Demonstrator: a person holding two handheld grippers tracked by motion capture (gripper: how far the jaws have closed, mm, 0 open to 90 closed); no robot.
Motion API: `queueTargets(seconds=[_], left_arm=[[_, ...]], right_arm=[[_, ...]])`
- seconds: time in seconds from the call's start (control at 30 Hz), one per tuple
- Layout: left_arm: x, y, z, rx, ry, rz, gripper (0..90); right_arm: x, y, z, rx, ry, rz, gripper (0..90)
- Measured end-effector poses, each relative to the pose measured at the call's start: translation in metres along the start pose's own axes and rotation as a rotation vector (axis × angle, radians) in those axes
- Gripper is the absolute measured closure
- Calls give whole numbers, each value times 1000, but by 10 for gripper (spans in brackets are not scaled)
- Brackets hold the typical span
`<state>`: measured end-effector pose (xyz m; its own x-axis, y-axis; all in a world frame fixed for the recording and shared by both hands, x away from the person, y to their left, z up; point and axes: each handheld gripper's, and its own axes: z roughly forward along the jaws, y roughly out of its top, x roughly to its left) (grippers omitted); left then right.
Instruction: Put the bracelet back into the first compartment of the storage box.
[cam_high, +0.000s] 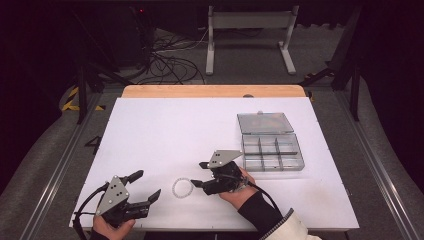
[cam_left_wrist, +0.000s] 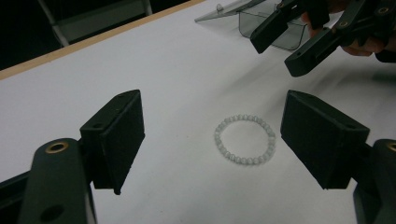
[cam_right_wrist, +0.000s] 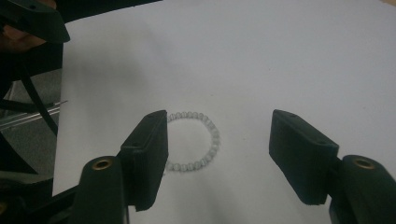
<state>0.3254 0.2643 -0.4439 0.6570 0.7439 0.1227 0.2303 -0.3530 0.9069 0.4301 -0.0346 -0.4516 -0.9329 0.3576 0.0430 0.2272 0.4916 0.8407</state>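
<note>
A white bead bracelet (cam_high: 182, 187) lies flat on the white table (cam_high: 165, 130), between the two grippers. My right gripper (cam_high: 198, 174) hovers just right of it, jaws apart and pointed left at it, nothing between them. In the right gripper view the bracelet (cam_right_wrist: 201, 140) lies just ahead of the jaws, partly behind the left one. My left gripper (cam_high: 146, 186) rests near the table's front left corner, open and empty. In the left gripper view the bracelet (cam_left_wrist: 244, 139) lies ahead between the jaws, with the right gripper (cam_left_wrist: 273, 49) beyond it.
A clear plastic compartment box (cam_high: 272, 151) with its lid (cam_high: 264, 122) open flat stands at the right of the table; its corner (cam_left_wrist: 268, 28) is also in the left gripper view. A wooden strip (cam_high: 214, 91) edges the far side. Cables and a metal stand lie on the floor beyond.
</note>
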Motion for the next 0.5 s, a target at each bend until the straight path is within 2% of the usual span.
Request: queueTargets(seconds=[0.5], left_arm=[[-1, 0, 0, 3, -7, -6, 224]], right_arm=[[1, -2, 30, 12, 11, 2, 397]])
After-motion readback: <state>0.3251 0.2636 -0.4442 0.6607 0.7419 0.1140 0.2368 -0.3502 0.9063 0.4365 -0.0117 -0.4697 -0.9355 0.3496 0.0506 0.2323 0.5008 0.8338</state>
